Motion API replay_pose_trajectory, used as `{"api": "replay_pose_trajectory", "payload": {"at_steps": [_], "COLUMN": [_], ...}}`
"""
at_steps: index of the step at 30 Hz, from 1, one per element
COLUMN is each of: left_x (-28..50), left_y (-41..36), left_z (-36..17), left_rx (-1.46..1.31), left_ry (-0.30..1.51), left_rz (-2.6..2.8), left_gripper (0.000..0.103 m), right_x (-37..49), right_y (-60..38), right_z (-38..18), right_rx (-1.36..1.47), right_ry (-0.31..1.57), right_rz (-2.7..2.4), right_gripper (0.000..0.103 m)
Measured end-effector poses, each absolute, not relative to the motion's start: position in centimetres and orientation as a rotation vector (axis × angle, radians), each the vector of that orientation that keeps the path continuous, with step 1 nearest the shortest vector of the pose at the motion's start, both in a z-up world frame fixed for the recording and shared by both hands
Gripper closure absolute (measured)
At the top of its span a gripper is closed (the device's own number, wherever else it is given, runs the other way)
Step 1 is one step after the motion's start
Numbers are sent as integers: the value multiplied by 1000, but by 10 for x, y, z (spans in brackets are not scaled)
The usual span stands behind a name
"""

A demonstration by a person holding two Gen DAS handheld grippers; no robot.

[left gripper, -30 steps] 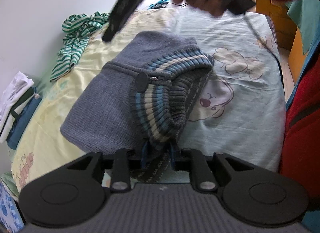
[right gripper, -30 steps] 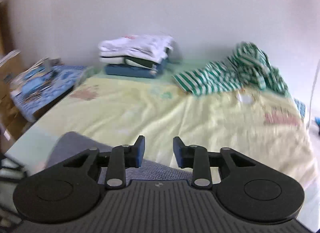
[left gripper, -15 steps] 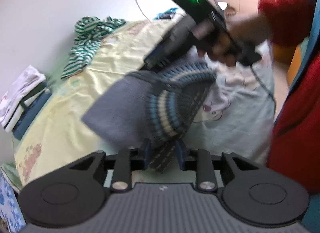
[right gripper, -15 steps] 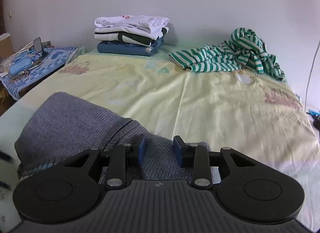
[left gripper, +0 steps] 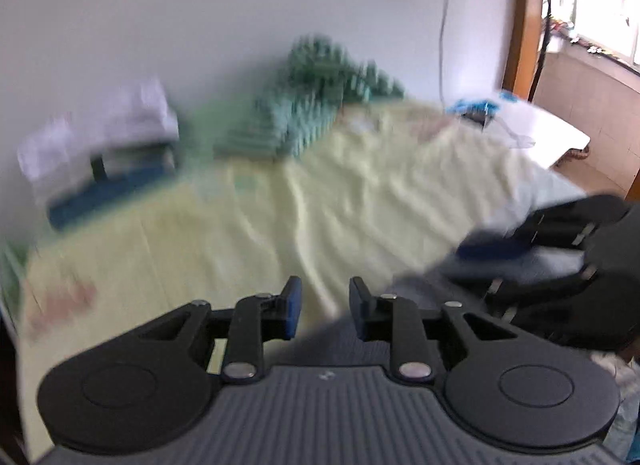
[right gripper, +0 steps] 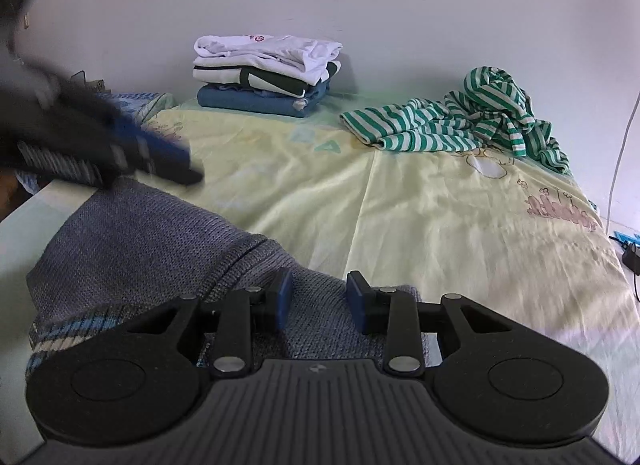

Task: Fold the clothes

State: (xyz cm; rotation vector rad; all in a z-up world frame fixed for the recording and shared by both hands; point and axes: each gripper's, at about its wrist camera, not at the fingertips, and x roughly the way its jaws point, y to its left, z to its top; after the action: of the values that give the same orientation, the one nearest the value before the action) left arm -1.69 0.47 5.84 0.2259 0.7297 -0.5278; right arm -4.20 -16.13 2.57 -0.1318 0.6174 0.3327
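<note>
A grey knit sweater with a blue and cream striped hem lies folded at the near left of the yellow bed sheet. My right gripper rests low over the sweater's near edge, its pads apart and flat fabric showing under the gap. In its own blurred view my left gripper has its jaws closing with nothing between them, only sheet behind. The right wrist view catches the left gripper as a dark blur just above the sweater's far left edge. The right gripper appears at the right of the left wrist view.
A stack of folded clothes stands against the wall at the back. A crumpled green and white striped garment lies at the back right. A cable hangs down the wall at the right, above a charger.
My left gripper has let go of the sweater's striped hem, rolled and swung away so its view faces the wall. My right gripper came down onto the sweater, then kept still.
</note>
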Motion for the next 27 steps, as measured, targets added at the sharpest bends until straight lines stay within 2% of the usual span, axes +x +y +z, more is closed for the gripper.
{"api": "replay_pose_trajectory", "payload": {"at_steps": [8, 13, 17, 27], "left_x": [-65, -75, -73, -88], "left_y": [13, 0, 7, 5], "left_z": [25, 14, 15, 2], "left_rx": [206, 307, 311, 371], "left_ry": [598, 505, 502, 391], "left_rz": [-426, -404, -434, -436], "left_gripper": [77, 79, 79, 79], "right_x": [-45, -40, -46, -63], "right_y": [-164, -169, -180, -206], "right_z": [24, 25, 42, 13], "right_rx": [-126, -98, 19, 217], "right_ry": [604, 621, 599, 636], "right_rz": [349, 359, 317, 212], "right_gripper": [69, 69, 69, 68]}}
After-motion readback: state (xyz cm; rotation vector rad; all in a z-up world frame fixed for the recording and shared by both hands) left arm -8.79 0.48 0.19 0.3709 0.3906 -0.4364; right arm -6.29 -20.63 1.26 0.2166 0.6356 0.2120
